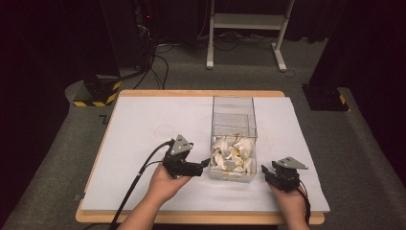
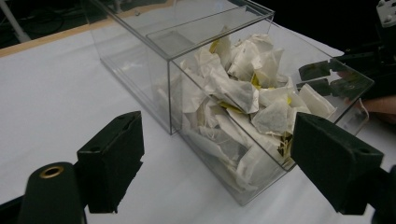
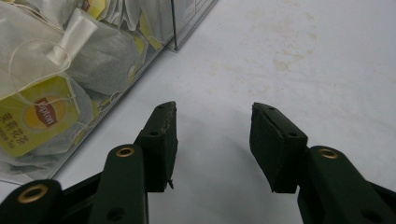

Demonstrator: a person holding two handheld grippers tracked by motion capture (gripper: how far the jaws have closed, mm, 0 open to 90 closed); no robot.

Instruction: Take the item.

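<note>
A clear plastic box (image 1: 233, 115) stands right of the table's middle, its near half heaped with white tea bags (image 1: 233, 154). My left gripper (image 1: 205, 164) lies at the box's near left side, pointing at it. In the left gripper view its jaws stand wide open, with the box (image 2: 135, 56) and its tea bags (image 2: 243, 88) ahead and the near corner low between them. My right gripper (image 1: 266, 171) rests on the table just right of the box. It is open with bare table between the fingers (image 3: 161, 140). A yellow-tagged tea bag (image 3: 39, 116) shows through the wall.
A white sheet (image 1: 143, 124) covers the wooden table (image 1: 191, 93). Past the far edge stand a white desk frame (image 1: 246, 21), cables and a yellow-black striped base (image 1: 98, 93). The other hand's gripper (image 2: 327, 77) shows beyond the box.
</note>
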